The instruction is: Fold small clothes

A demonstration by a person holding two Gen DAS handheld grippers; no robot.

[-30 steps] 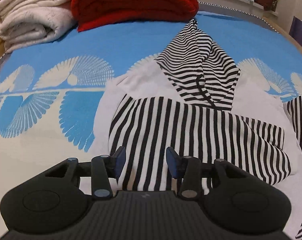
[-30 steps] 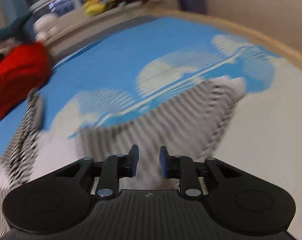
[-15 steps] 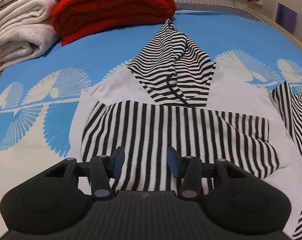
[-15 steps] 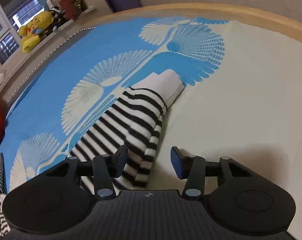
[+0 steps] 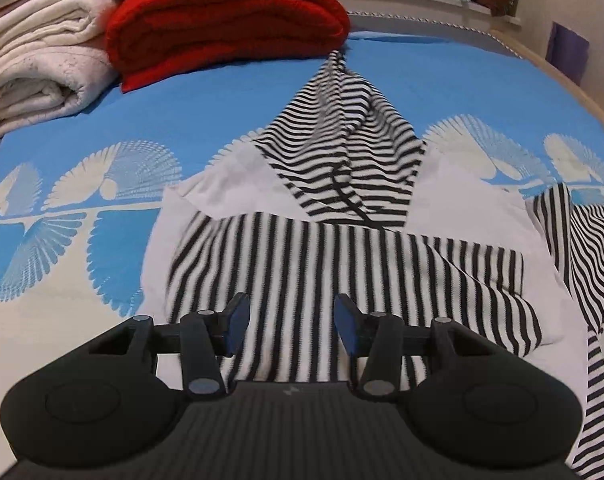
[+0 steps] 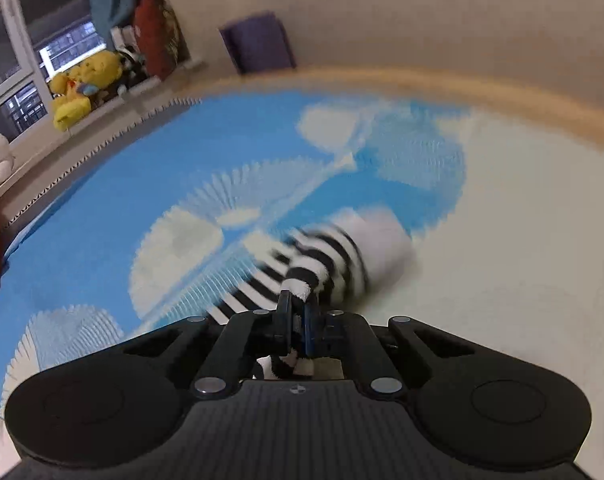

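A small white hoodie (image 5: 230, 196) with a black-and-white striped hood (image 5: 341, 140) lies flat on the blue and cream bedspread. One striped sleeve (image 5: 341, 280) is folded across its chest. My left gripper (image 5: 289, 322) hovers open over that folded sleeve, nothing between its blue pads. The other striped sleeve (image 5: 581, 256) runs off to the right. In the right wrist view my right gripper (image 6: 298, 300) is shut on this striped sleeve (image 6: 321, 260) just behind its white cuff (image 6: 385, 240), and the fabric bunches between the pads.
A folded red blanket (image 5: 222, 20) and rolled cream blankets (image 5: 38, 68) lie at the head of the bed. Plush toys (image 6: 82, 84) sit on the window ledge. The bed's wooden edge (image 6: 501, 92) curves along the right, with a purple cushion (image 6: 258, 44) beyond.
The right gripper swung over to the outstretched sleeve, stood open around it, then clamped shut on it near the cuff. The left gripper drifted slightly back, still open.
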